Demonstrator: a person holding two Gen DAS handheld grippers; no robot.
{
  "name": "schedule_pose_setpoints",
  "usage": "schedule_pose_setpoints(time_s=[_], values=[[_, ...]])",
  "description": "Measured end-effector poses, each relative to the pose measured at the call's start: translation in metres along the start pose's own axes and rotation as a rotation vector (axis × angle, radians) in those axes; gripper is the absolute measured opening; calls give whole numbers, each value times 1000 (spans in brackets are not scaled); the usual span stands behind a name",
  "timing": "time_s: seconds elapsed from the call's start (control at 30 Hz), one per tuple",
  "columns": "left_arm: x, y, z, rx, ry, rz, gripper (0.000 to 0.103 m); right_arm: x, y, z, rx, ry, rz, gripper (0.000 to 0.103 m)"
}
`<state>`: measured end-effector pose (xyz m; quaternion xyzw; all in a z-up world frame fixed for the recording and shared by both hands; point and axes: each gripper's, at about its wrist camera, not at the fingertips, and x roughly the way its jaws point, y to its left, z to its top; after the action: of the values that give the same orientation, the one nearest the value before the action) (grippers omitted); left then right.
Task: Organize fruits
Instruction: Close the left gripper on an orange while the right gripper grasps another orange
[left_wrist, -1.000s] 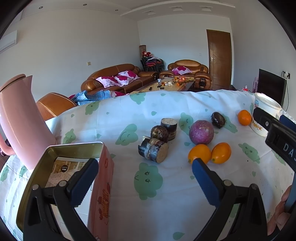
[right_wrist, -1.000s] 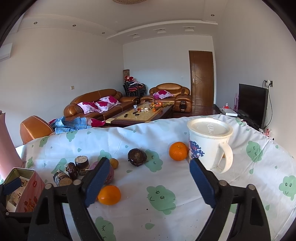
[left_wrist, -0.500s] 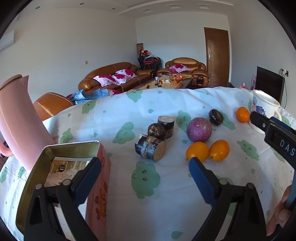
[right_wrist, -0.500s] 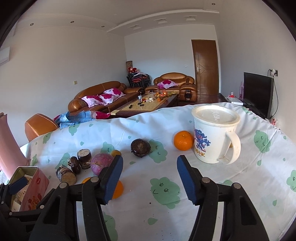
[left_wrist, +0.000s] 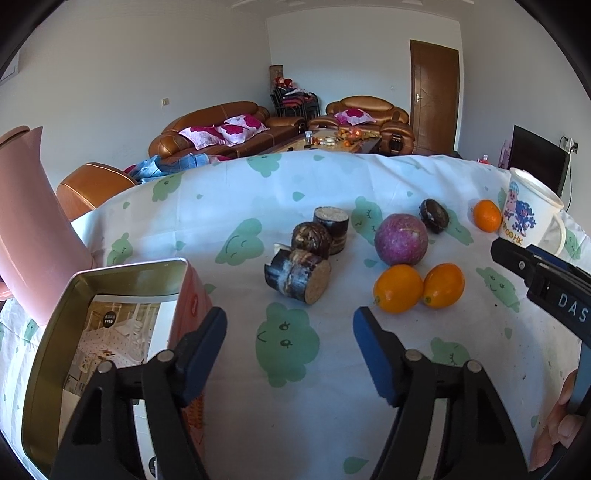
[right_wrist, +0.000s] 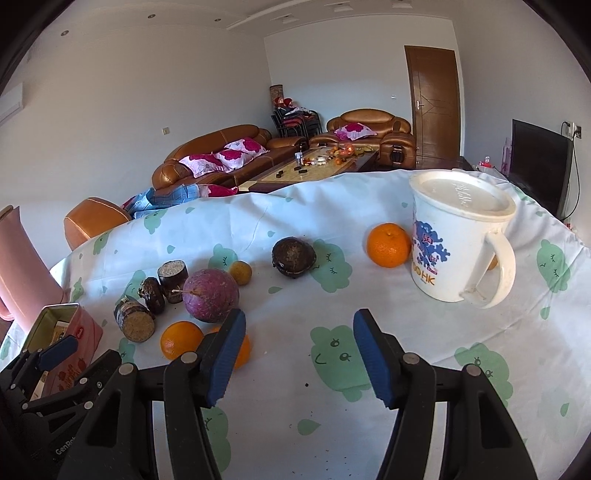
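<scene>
Two oranges sit touching at centre right, just below the purple fruit; left gripper and right gripper hover, jaws spread, empty.

right gripper's finger hides an orange.

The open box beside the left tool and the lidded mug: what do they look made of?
The open box looks like thin metal tin: its inner walls are shiny and mirror the printed card lying inside, and the outside is painted pink. The lidded mug looks like white plastic or enamel with a glossy printed cartoon; the frames leave that open.
</scene>
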<state>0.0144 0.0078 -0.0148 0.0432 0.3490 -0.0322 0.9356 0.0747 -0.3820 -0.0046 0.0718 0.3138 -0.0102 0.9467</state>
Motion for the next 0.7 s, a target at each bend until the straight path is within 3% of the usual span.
schedule_pose_setpoints(time_s=[0.2,0.43,0.6,0.7], values=[[4,2,0,-10,22,-10,73,11,15,-1,-52,49,48,63],[4,3,2,-9,16,-17,73,47,41,1,-130,179,102,63],[6,3,4,-6,11,-35,73,64,40,1,-97,252,167,63],[8,5,5,-18,12,-35,73,63,51,-1,-169,259,134,62]])
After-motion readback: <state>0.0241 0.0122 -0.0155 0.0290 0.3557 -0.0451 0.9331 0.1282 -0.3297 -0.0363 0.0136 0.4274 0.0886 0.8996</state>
